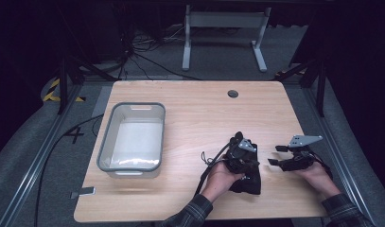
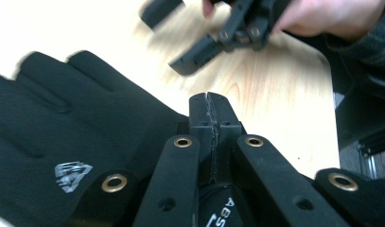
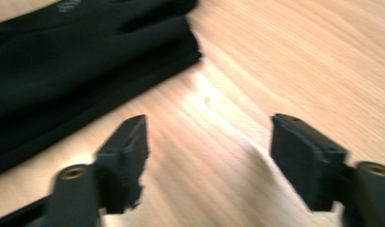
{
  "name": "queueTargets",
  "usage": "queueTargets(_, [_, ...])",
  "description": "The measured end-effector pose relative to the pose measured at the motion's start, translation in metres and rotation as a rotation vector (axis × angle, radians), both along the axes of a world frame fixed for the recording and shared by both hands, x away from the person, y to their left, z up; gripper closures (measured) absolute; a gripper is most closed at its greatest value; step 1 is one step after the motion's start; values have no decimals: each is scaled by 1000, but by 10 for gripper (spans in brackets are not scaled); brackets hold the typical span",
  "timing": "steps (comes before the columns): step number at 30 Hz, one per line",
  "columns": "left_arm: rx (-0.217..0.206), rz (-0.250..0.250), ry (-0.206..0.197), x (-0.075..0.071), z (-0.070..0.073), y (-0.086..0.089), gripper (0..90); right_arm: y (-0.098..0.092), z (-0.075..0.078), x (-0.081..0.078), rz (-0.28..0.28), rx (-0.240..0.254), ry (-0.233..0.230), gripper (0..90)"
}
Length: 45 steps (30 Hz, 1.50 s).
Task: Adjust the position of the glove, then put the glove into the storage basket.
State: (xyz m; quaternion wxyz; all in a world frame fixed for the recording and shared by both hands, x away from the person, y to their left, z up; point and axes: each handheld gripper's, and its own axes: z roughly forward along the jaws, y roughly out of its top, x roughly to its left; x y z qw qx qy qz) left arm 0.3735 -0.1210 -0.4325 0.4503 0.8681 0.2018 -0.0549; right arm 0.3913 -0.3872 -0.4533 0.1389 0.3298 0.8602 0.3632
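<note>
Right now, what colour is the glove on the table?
Black glove, with a small grey logo; clearest in the left gripper view.

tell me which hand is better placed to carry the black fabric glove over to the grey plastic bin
Left, probably. Its tool is shut and sits on the black fabric glove, on the side nearer the grey plastic bin. The right tool stands open over bare wooden table, apart from the glove.

Looks like a lab recording bay from my end: bare wooden desk [image 1: 195, 113] ringed by dark curtains, cables [image 1: 143, 52] snaking over grey carpet, hazard tape [image 1: 52, 90], aluminium floor rails [image 1: 34, 161].
</note>
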Motion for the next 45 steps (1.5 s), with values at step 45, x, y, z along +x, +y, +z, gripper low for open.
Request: queueTargets(45, [246, 50, 30, -15, -9, 64, 900, -4, -13, 9, -37, -7, -33, 127])
